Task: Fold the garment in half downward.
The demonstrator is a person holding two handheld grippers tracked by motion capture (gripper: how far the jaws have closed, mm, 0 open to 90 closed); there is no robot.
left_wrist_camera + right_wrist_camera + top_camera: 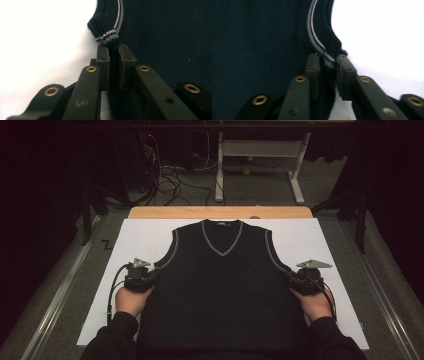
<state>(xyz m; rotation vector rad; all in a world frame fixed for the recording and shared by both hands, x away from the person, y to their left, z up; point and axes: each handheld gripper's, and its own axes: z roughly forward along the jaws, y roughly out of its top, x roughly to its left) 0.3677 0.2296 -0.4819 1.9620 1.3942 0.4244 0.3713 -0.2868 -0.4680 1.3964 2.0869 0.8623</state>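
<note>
vest [222,280], armhole edges pinched in both tools

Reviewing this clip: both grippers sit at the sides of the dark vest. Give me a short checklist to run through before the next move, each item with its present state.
1. Left gripper pinches the vest at the base of its armhole, ribbed trim between the pads: ok.
2. Right gripper pinches the other armhole's striped trim: ok.
3. Both grips sit at about the same height on the vest in the high view: ok.
4. Vest lies flat, V-neck away from the person, on the white sheet: ok.
5. Each grip has caught both fabric layers: cannot tell.
6. Bottom hem lies straight: cannot tell, it is cut off at the frame edge.
</note>
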